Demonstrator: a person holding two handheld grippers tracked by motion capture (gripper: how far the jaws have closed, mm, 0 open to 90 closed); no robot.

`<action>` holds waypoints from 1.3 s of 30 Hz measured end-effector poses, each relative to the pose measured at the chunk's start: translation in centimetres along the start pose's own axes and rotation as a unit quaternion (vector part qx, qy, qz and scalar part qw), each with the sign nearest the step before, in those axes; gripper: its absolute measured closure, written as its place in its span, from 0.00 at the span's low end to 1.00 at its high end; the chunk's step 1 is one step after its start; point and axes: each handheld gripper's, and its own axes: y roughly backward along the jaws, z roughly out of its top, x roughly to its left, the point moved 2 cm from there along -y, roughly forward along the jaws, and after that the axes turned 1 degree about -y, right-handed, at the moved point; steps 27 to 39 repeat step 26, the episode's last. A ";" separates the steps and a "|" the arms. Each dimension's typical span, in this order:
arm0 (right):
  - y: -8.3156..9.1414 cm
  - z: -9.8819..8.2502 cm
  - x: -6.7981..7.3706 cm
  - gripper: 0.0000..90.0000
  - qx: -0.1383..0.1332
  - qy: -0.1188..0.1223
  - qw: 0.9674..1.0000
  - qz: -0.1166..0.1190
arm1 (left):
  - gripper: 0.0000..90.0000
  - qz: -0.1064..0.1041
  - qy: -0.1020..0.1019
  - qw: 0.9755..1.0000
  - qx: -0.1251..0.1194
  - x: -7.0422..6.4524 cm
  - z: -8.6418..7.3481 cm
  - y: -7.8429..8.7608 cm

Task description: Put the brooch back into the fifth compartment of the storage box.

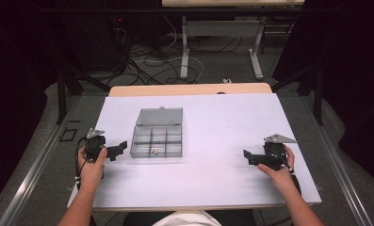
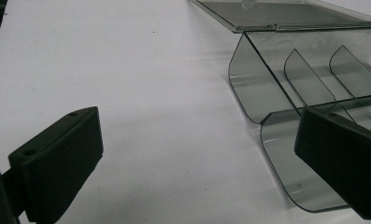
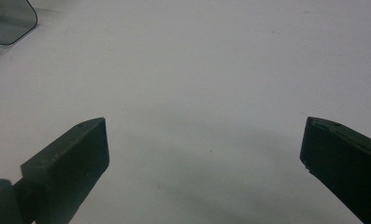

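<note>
On my left, the left gripper point(image 1: 120, 149) sits on the white table point(image 1: 222, 122), released, its 2 jaws spread wide with nothing between them and pointing at the box. Just beside it lies the clear compartment box point(image 1: 156, 141), lid folded back flat behind it; a small brass-coloured piece point(image 1: 152, 151) rests in a front compartment. Well apart, over on the right, my right gripper point(image 1: 248, 157) also stands released above bare tabletop, aimed toward the box.
</note>
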 end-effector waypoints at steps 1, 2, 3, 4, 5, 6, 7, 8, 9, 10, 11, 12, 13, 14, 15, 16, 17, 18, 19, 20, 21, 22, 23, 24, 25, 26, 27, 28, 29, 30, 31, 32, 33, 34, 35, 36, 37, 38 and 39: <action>0.0 0.0 0.0 0.01 0.000 0.000 1.000 0.000 | 0.01 0.001 0.000 1.000 0.002 0.1 0.0 0.0; -0.1 0.0 0.0 0.01 -0.003 0.000 1.000 -0.003 | 0.01 0.001 0.001 1.000 0.004 0.1 0.0 0.0; 0.0 0.0 0.0 0.01 -0.002 0.000 1.000 -0.002 | 0.01 0.002 0.002 1.000 0.004 0.1 0.0 0.0; 0.0 0.0 0.0 0.01 -0.002 0.000 1.000 -0.002 | 0.01 0.003 0.002 1.000 0.004 0.2 -0.1 0.0; -0.1 0.0 0.0 0.01 -0.003 0.000 1.000 -0.003 | 0.01 0.004 0.002 1.000 0.003 0.1 -0.1 -0.1; -0.1 0.0 0.0 0.01 -0.002 0.000 1.000 -0.003 | 0.01 0.005 0.002 1.000 0.004 0.2 -0.1 -0.1; -0.1 0.0 0.0 0.01 -0.002 0.000 1.000 -0.003 | 0.01 0.006 0.001 1.000 0.006 0.2 -0.1 -0.1; -0.1 0.0 0.0 0.01 -0.002 0.000 1.000 -0.003 | 0.01 0.005 0.001 1.000 0.008 0.2 -0.2 -0.1; -0.1 0.0 0.0 0.01 -0.002 0.000 1.000 -0.003 | 0.01 0.005 0.000 1.000 0.010 0.2 -0.2 -0.2; -0.1 0.0 0.0 0.01 -0.002 0.000 1.000 -0.003 | 0.01 0.004 0.000 1.000 0.011 0.2 -0.2 -0.2; -0.1 0.0 0.0 0.01 -0.002 0.000 1.000 -0.003 | 0.02 0.005 0.000 1.000 0.011 0.2 -0.2 -0.2; -0.1 0.0 0.0 0.01 -0.002 0.002 1.000 -0.005 | 0.02 0.006 -0.002 1.000 0.013 0.2 -0.2 -0.2; -0.1 -0.1 -0.1 0.01 0.001 0.003 1.000 -0.003 | 0.02 0.007 -0.006 1.000 0.015 0.2 -0.3 -0.2; -0.1 -0.1 -0.1 0.01 0.001 0.002 1.000 -0.002 | 0.02 0.008 -0.004 1.000 0.011 0.1 -0.3 -0.3; -0.1 -0.1 -0.1 0.01 0.002 0.003 1.000 -0.003 | 0.02 0.008 -0.003 1.000 0.010 0.1 -0.3 -0.3; -0.1 -0.1 -0.1 0.01 0.001 0.002 1.000 -0.003 | 0.02 0.008 -0.002 1.000 0.010 0.1 -0.3 -0.3; -0.1 -0.1 -0.1 0.01 0.001 0.002 1.000 -0.002 | 0.02 0.008 -0.002 1.000 0.009 0.1 -0.3 -0.3; -0.1 -0.1 -0.1 0.01 0.002 0.001 1.000 -0.002 | 0.02 0.008 -0.003 1.000 0.010 0.1 -0.3 -0.2; -0.1 -0.1 -0.1 0.01 0.002 0.001 1.000 -0.003 | 0.02 0.009 0.000 1.000 0.008 0.2 -0.3 -0.3; -0.1 -0.1 0.0 0.01 0.000 -0.001 1.000 -0.005 | 0.02 0.010 0.000 1.000 0.012 0.2 -0.3 -0.2; -0.1 -0.1 0.0 0.01 0.001 -0.002 1.000 -0.005 | 0.02 0.010 0.004 1.000 0.012 0.3 -0.3 -0.3; -0.1 -0.1 0.0 0.01 0.002 0.000 1.000 -0.002 | 0.02 0.010 0.006 1.000 0.015 0.3 -0.3 -0.2; 0.0 -0.1 -0.1 0.01 0.005 0.004 1.000 -0.005 | 0.02 0.009 0.009 1.000 0.008 0.4 -0.3 -0.3; -0.1 -0.1 -0.1 0.01 0.003 0.005 1.000 -0.002 | 0.02 0.009 0.010 1.000 0.012 0.4 -0.3 -0.2; -0.1 -0.1 0.0 0.01 0.001 0.000 1.000 -0.002 | 0.03 0.009 0.011 1.000 0.010 0.4 -0.3 -0.2; -0.1 -0.1 -0.1 0.01 0.003 0.005 1.000 -0.003 | 0.03 0.010 0.012 1.000 0.006 0.5 -0.3 -0.2; -0.1 -0.1 -0.1 0.01 0.003 0.005 1.000 -0.003 | 0.03 0.010 0.012 1.000 0.006 0.5 -0.3 -0.2; -0.1 -0.1 -0.1 0.01 0.003 0.005 1.000 -0.003 | 0.03 0.010 0.012 1.000 0.006 0.5 -0.3 -0.2; -0.1 -0.1 -0.1 0.01 0.003 0.005 1.000 -0.003 | 0.03 0.010 0.012 1.000 0.006 0.5 -0.3 -0.2; -0.1 -0.1 -0.1 0.01 0.003 0.005 1.000 -0.003 | 0.03 0.010 0.012 1.000 0.006 0.5 -0.3 -0.2; -0.1 -0.1 -0.1 0.01 0.003 0.005 1.000 -0.003 | 0.03 0.010 0.012 1.000 0.006 0.5 -0.3 -0.2; -0.1 -0.1 -0.1 0.01 0.003 0.005 1.000 -0.003 | 0.03 0.010 0.012 1.000 0.006 0.5 -0.3 -0.2; -0.1 -0.1 -0.1 0.01 0.003 0.005 1.000 -0.003 | 0.03 0.010 0.012 1.000 0.006 0.5 -0.3 -0.2; -0.1 -0.1 -0.1 0.01 0.003 0.005 1.000 -0.003 | 0.03 0.010 0.012 1.000 0.006 0.5 -0.3 -0.2; -0.1 -0.1 -0.1 0.01 0.003 0.005 1.000 -0.003 | 0.03 0.010 0.012 1.000 0.006 0.5 -0.3 -0.2; -0.1 -0.1 -0.1 0.01 0.003 0.005 1.000 -0.003 | 0.03 0.010 0.012 1.000 0.006 0.5 -0.3 -0.2; -0.1 -0.1 -0.1 0.01 0.003 0.005 1.000 -0.003 | 0.03 0.010 0.012 1.000 0.006 0.5 -0.3 -0.2; -0.1 -0.1 -0.1 0.01 0.003 0.005 1.000 -0.003 | 0.03 0.010 0.012 1.000 0.006 0.5 -0.3 -0.2; -0.1 -0.1 -0.1 0.01 0.003 0.005 1.000 -0.003 | 0.03 0.010 0.012 1.000 0.006 0.5 -0.3 -0.2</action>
